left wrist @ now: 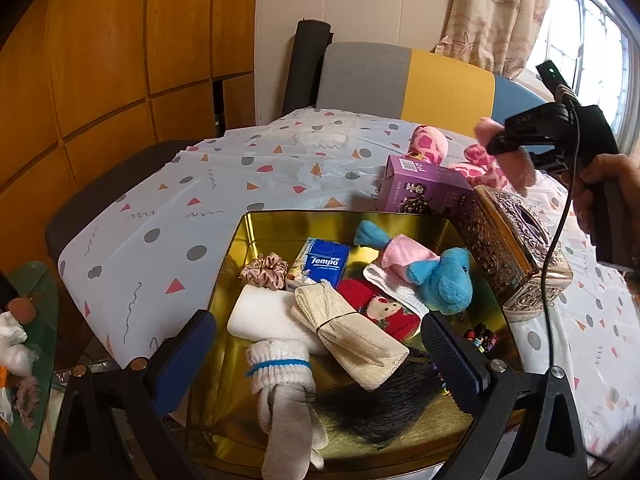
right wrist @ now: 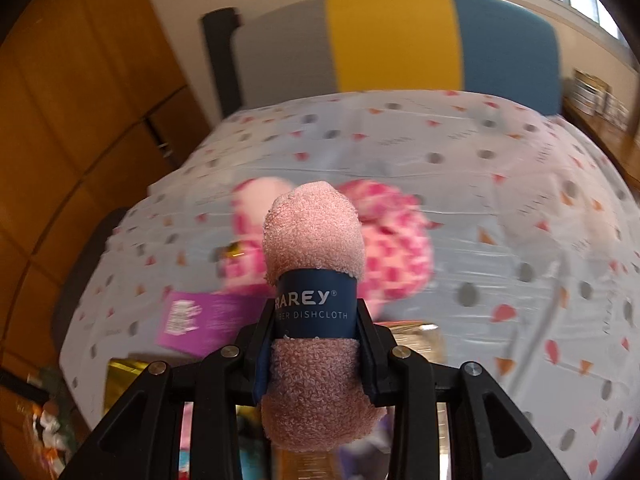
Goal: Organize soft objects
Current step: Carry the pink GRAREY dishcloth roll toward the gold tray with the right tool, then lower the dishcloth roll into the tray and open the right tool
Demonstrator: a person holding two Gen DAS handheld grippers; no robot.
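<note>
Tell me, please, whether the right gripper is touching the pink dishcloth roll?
Touching. The right wrist view shows the right gripper with both jaws pressed against the sides of the pink dishcloth roll at its blue paper band, holding it above the table.

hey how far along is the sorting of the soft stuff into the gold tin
Mostly done: the gold tin already holds a blue plush bird, white socks and a beige cloth roll. In hand: the right gripper clamps a rolled pink dishcloth. Left: a pink spotted plush toy on the table; the left gripper hangs open.
</note>
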